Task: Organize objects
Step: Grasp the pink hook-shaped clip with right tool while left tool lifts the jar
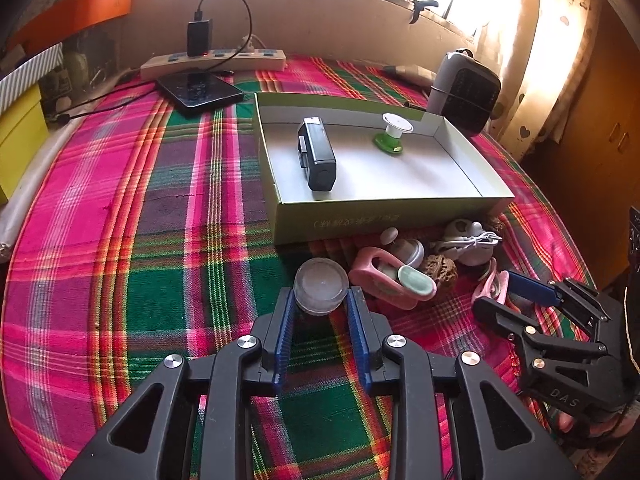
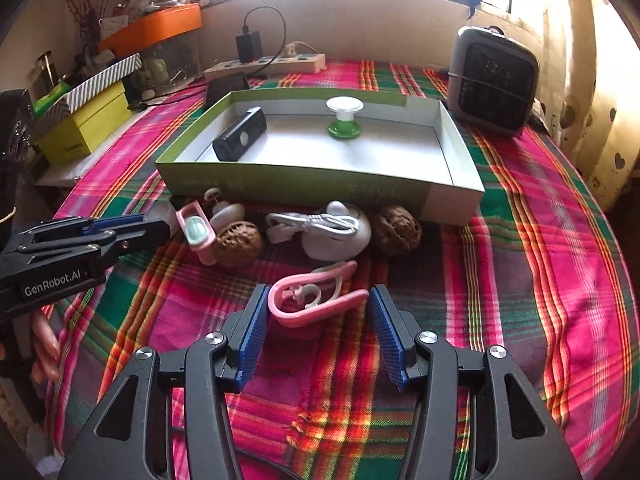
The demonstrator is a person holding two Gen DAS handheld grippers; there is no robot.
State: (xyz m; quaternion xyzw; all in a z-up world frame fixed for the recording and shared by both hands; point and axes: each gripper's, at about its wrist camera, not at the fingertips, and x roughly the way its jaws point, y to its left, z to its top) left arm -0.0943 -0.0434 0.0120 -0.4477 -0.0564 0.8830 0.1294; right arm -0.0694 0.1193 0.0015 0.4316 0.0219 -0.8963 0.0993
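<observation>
A clear round jar (image 1: 320,282) stands on the plaid cloth between the fingertips of my left gripper (image 1: 321,294), whose blue pads flank it closely; I cannot see them pressing. Seen from the right wrist, the left gripper (image 2: 164,226) points at the pile of small things. My right gripper (image 2: 318,292) is open around a pink clip (image 2: 304,316) lying on the cloth, with a gap on each side. Behind stands a green box (image 2: 320,178) holding a black device (image 2: 240,136) and a green-and-white spool (image 2: 344,118).
In front of the box lie two walnuts (image 2: 238,242), a white cable bundle (image 2: 320,224) and a pink-and-mint item (image 2: 198,232). A grey heater (image 2: 494,80) stands at the back right. A power strip (image 1: 216,62), a dark tablet (image 1: 200,90) and a yellow box (image 2: 86,128) are at the back left.
</observation>
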